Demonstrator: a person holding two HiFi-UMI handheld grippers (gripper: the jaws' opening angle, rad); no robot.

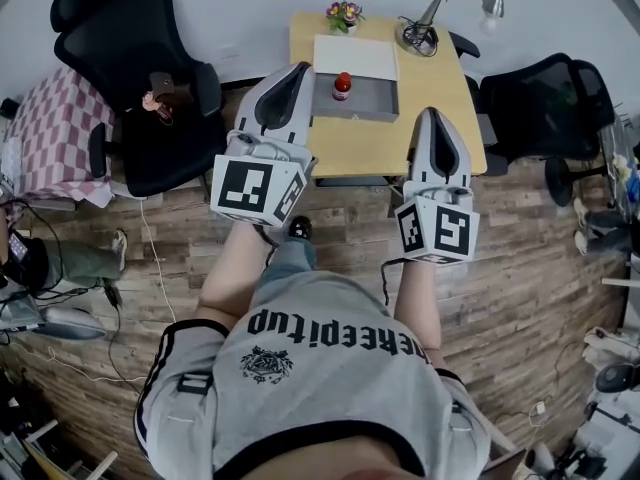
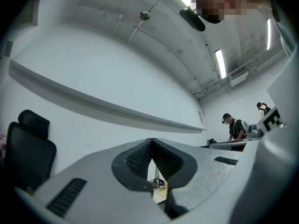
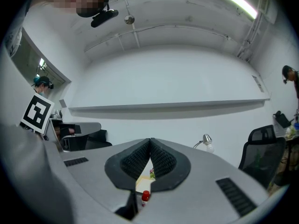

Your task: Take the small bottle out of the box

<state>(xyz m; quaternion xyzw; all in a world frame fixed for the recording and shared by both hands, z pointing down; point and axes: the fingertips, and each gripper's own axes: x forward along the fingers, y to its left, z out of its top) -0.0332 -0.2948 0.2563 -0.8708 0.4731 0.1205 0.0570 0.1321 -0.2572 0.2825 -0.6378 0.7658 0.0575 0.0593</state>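
A small bottle (image 1: pixel 342 85) with a red cap stands upright in an open grey box (image 1: pixel 375 98) on the wooden table (image 1: pixel 440 78); the box's white lid (image 1: pixel 354 56) lies just behind it. My left gripper (image 1: pixel 293 71) hovers at the table's near left edge, shut and empty, left of the box. Also shut and empty, my right gripper (image 1: pixel 436 114) hangs over the table's near right part. Both are raised, apart from the bottle. In the right gripper view the bottle (image 3: pixel 145 197) shows low through the slit below the shut jaws. The left gripper view shows only a strip of table (image 2: pixel 159 195).
A desk lamp (image 1: pixel 430 23) with its coiled cable and a flower pot (image 1: pixel 344 14) stand at the table's far edge. Black office chairs flank it left (image 1: pixel 140 78) and right (image 1: pixel 540 98). A pink checked cloth (image 1: pixel 50 128) lies far left. People stand at distant desks (image 2: pixel 232 127).
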